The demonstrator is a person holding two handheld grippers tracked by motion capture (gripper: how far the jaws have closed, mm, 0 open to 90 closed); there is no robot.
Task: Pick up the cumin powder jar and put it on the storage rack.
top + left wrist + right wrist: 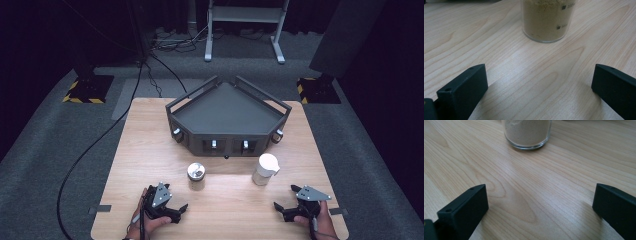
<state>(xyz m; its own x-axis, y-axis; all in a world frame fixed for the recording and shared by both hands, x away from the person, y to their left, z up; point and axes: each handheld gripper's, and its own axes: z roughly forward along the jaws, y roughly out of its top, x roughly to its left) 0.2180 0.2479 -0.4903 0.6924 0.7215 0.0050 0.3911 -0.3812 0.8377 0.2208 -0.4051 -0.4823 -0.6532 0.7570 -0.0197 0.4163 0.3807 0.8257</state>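
I see my left gripper [176,209] with its jaws spread wide, holding nothing, resting low over the wooden table [150,150]. My right gripper [286,209] gapes the same, empty. Just ahead of the left stands a clear measuring jar [546,21] of tan powder; ahead of the right, a white-capped jar [264,169] of paler powder. Behind both sits a dark angular tray [227,112].

Two hands come in from the near edge, each holding a black gripper. The left gripper [172,210] and the right gripper [292,205] rest low, well apart, jaws spread wide with nothing between them, pointing forward.
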